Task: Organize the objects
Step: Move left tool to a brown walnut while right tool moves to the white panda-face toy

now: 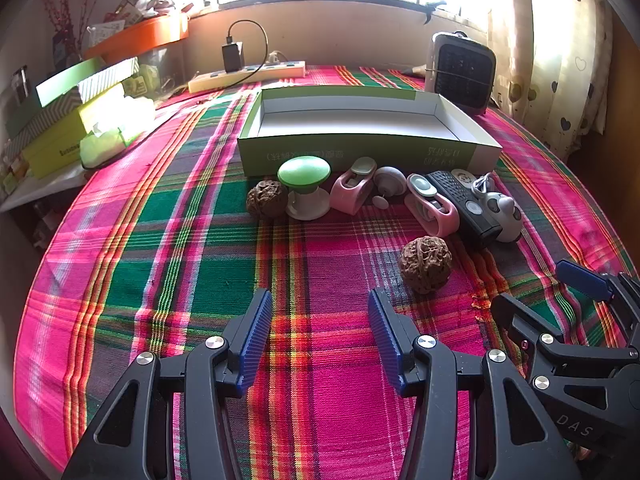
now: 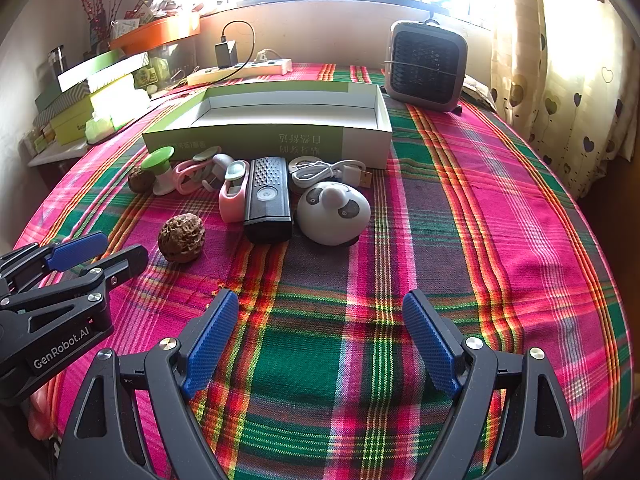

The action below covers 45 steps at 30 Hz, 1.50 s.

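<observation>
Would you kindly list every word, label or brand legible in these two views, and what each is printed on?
"GenRobot.AI": on the left gripper body, in the right wrist view.
"DAS": on the right gripper body, in the left wrist view; possibly part of a longer word.
Chinese print on the green box front wall: upside down, too blurred to read.
Dark word on the yellow box: too small to read.
Papers in the orange tray: unreadable.
</observation>
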Each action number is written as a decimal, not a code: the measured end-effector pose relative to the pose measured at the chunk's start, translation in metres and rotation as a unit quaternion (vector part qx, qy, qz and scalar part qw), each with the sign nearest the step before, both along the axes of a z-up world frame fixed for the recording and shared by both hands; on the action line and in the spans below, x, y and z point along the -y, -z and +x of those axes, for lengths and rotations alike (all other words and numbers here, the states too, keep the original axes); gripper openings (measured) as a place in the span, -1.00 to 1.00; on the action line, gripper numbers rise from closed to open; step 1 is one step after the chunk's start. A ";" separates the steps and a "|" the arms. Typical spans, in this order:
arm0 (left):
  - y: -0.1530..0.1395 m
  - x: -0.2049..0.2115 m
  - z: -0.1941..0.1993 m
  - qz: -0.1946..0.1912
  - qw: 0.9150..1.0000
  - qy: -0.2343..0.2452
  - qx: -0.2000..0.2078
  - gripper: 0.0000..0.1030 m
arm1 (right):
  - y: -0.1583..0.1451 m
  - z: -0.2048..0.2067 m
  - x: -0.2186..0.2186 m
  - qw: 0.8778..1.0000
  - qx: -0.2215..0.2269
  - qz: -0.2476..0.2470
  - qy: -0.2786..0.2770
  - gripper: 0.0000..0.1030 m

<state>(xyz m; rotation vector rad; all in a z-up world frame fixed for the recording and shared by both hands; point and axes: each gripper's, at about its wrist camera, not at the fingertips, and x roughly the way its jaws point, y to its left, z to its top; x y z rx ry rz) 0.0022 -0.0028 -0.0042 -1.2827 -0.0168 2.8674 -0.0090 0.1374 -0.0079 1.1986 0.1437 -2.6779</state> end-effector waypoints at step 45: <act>-0.008 -0.024 -0.018 0.047 0.987 0.150 0.022 -0.07 | -0.002 -0.067 -0.025 0.994 0.040 0.020 -0.102 0.64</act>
